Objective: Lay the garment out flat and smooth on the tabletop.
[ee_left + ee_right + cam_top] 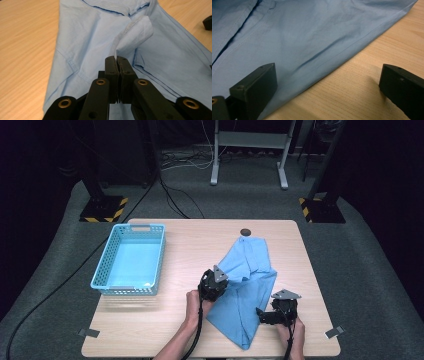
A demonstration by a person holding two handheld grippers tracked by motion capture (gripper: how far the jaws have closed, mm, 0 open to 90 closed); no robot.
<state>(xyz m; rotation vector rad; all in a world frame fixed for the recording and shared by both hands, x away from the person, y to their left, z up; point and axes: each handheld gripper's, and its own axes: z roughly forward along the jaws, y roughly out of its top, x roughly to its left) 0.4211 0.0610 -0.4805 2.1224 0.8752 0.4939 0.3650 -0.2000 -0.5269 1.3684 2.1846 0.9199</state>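
A light blue shirt (247, 285) lies spread on the wooden tabletop (180, 330), right of a pale blue plastic basket (131, 260). The left hand-held gripper (116, 60) has its jaws pressed together on a raised fold of the shirt's fabric, pulling it up off the rest. The right hand-held gripper (324, 82) has its jaws wide apart, straddling the shirt's hem, one over cloth, one over bare wood.

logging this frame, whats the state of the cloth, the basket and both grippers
blue cloth: lying rumpled on the table, one fold pinched up
left gripper: fingers shut on a fold of the blue cloth
right gripper: fingers wide open, straddling the cloth's edge, gripping nothing
blue basket: upright, empty
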